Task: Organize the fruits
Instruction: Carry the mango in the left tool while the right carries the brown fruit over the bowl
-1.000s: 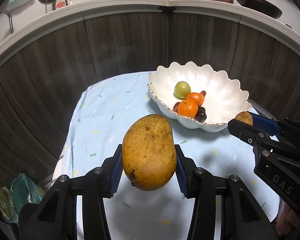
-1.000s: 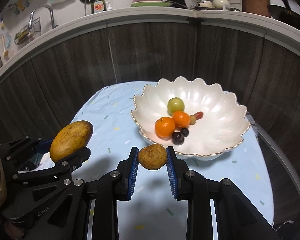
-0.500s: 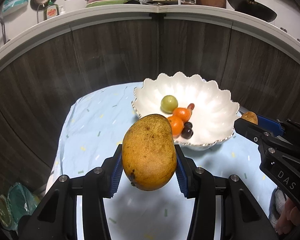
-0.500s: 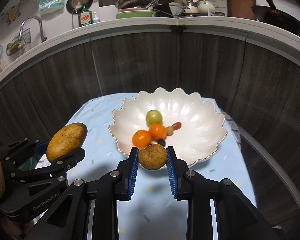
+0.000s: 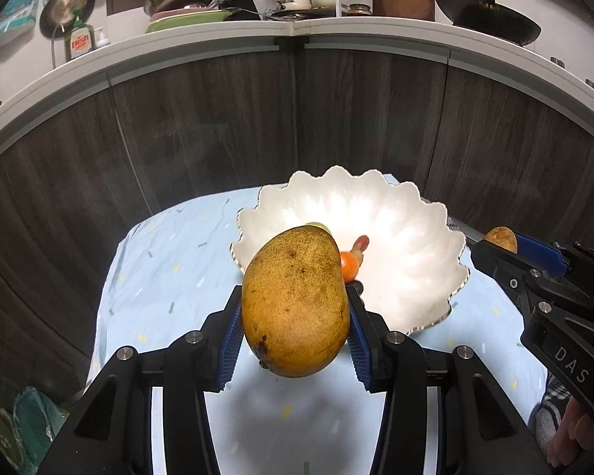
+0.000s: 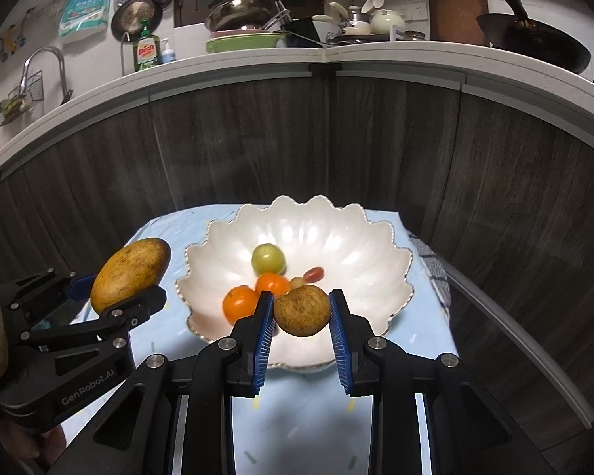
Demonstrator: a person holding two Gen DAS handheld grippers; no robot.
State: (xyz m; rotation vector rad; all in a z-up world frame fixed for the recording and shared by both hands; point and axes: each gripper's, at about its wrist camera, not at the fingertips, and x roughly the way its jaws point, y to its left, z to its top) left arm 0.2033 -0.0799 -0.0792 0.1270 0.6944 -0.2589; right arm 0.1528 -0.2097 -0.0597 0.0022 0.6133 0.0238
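My left gripper (image 5: 295, 308) is shut on a large yellow mango (image 5: 295, 301), held above the table just in front of the bowl's near-left rim. My right gripper (image 6: 301, 308) is shut on a small round brown fruit (image 6: 301, 309), held over the bowl's near edge. The white scalloped bowl (image 6: 360, 245) holds a green fruit (image 6: 268, 258), two oranges (image 6: 239, 304), a small red fruit (image 6: 313, 274) and others partly hidden. In the right wrist view the left gripper (image 6: 111, 297) with the mango (image 6: 130, 273) is left of the bowl. In the left wrist view the bowl (image 5: 400, 233) lies behind the mango.
The bowl stands on a light blue speckled cloth (image 6: 166, 229) over a small table. Dark wood cabinet fronts (image 6: 257, 138) curve close behind it. A checked towel (image 6: 435, 273) hangs at the table's right edge. The counter above carries pans and dishes.
Both grippers have moved forward toward the bowl with their fruits. The small brown fruit now hangs over the bowl's near rim, and the mango hides part of the bowl's fruit.
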